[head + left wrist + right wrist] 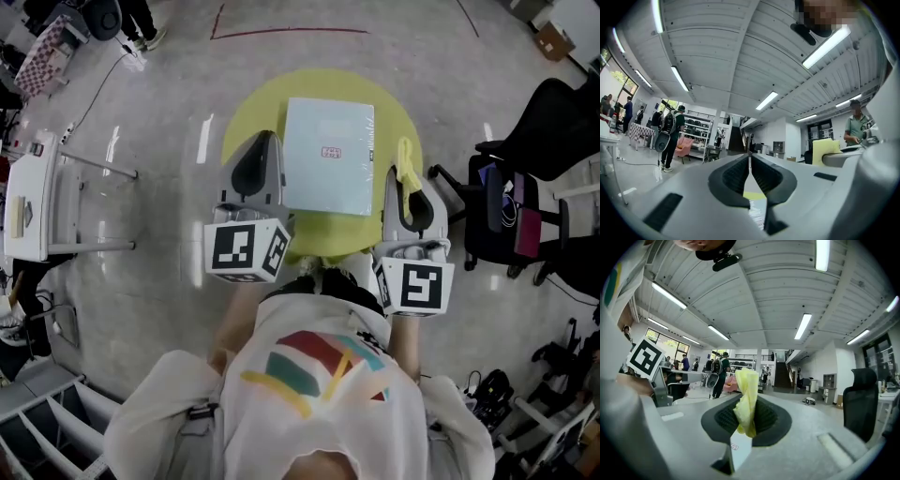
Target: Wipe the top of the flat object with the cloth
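Flat object [328, 155]: pale blue-grey rectangle, lying flat at the middle of the round yellow-green bench [253, 112]. Surface is glossy, as if wrapped in film. A small red-and-white label sits at its centre, and a narrow strip of print runs along its right edge. Its long sides run away from the person. The top is bare, with nothing resting on it.

Cloth [408, 167]: pale yellow, bunched and twisted into a narrow strip. It sits near the bench's right edge, just beside the object's near right corner and not on the object. In the right gripper view the cloth [747, 394] stands upright between the black pads, its upper end poking above them and its lower end hanging just below.

Right gripper [405, 183]: clamped on the cloth; the right gripper view [749, 413] shows the pads pressing it from both sides.

Left gripper [264, 148]: at the bench's left edge, just beside the object's left edge; contact cannot be told. In the left gripper view [750, 161] the jaws are together with nothing between them; below them a sliver of the bench and the object's printed edge shows.

Both marker cubes sit at the bench's near edge.
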